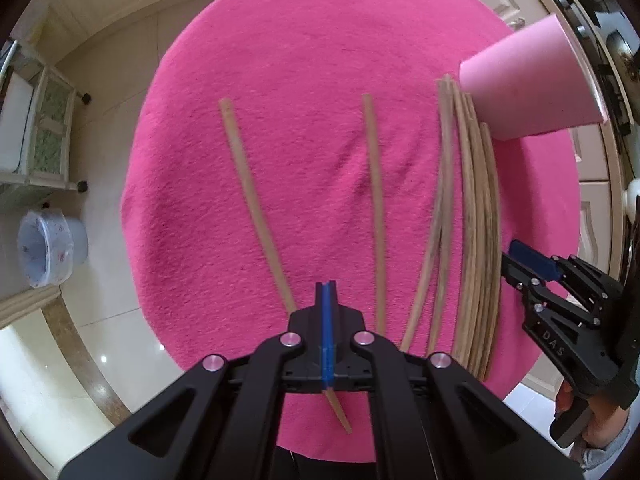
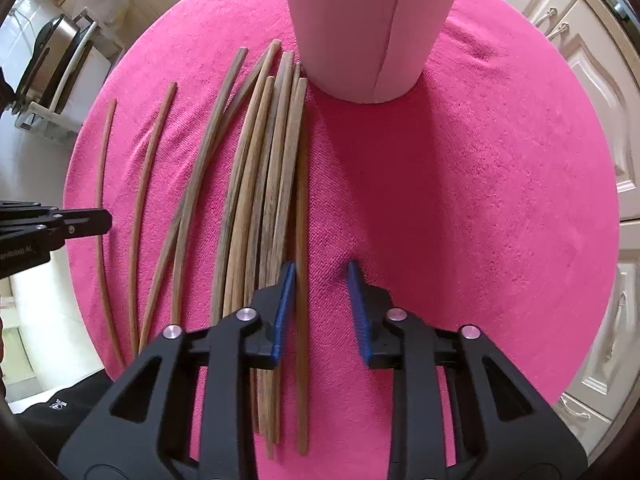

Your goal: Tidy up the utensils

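Observation:
Wooden chopsticks lie on a pink cloth [image 1: 300, 80] [image 2: 480, 200]. My left gripper [image 1: 327, 286] [image 2: 106, 220] is shut on the leftmost chopstick [image 1: 248, 184] [image 2: 100, 184]. Its near end sticks out below the blue pads. A second single chopstick [image 1: 376, 208] [image 2: 140, 208] lies beside it. Several more form a bundle [image 1: 476, 220] [image 2: 260, 200] at the foot of an upright pink cup [image 1: 528, 88] [image 2: 368, 20]. My right gripper [image 2: 320, 268] [image 1: 528, 260] stands open over the bundle's right edge. The rightmost chopstick [image 2: 302, 208] runs between its jaws, close to the left pad and apart from the right one.
The cloth covers a small round top with floor tiles around it. A lined bin [image 1: 48, 252] and a shelf unit [image 1: 44, 136] stand on the floor to the left. Cream cabinet doors [image 2: 600, 120] run along the right. The cloth right of the bundle is bare.

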### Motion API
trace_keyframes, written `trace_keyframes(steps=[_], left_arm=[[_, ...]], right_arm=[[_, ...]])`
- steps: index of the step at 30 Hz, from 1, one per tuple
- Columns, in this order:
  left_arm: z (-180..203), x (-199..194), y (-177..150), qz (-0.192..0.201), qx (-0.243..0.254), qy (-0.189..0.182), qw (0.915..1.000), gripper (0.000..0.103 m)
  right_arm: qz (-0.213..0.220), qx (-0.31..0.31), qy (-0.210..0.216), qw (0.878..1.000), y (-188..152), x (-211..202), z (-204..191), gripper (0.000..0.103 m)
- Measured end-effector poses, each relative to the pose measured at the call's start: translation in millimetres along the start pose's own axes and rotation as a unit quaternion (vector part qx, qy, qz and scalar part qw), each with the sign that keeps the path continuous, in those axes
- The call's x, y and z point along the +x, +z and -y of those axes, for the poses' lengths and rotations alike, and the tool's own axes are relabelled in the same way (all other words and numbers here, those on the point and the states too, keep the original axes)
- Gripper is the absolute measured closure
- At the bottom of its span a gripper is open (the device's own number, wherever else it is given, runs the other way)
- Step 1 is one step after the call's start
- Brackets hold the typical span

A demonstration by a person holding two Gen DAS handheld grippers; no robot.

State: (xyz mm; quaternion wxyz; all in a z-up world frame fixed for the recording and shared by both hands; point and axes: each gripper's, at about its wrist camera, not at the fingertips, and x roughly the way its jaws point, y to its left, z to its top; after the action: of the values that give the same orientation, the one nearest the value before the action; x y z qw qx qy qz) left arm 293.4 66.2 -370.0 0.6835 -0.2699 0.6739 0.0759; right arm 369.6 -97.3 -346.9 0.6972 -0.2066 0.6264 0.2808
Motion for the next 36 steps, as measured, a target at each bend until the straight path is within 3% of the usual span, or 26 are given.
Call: trace_keyframes(steps=[5, 16, 22, 33, 36], left_arm=[[-10, -6, -1, 0.004, -0.021, 0.010, 0.9997, 0.103], [-31, 11, 11, -0.030, -0.029, -0.001, 0.9991, 0.103], [-28, 5, 11, -0.018, -0.018, 0.004, 0.9997, 0.103], [13, -30, 20, 0.021, 0.044, -0.011, 0.9987, 0.103], [7, -24, 21, 0.011, 0.029, -0.012, 0.9995, 0.103]], right_arm=[[-0.003, 0.029, 0.017, 0.999, 0, -2, 9, 0.097], [-0.003, 0.072, 0.049, 0.996, -10, -5, 29, 0.097], [0.003, 0.107, 0.076, 0.991, -23, -7, 51, 0.097], [0.024, 0.158, 0.111, 0.981, -42, -19, 79, 0.097], [0.017, 0.127, 0.083, 0.988, -32, -21, 66, 0.096]])
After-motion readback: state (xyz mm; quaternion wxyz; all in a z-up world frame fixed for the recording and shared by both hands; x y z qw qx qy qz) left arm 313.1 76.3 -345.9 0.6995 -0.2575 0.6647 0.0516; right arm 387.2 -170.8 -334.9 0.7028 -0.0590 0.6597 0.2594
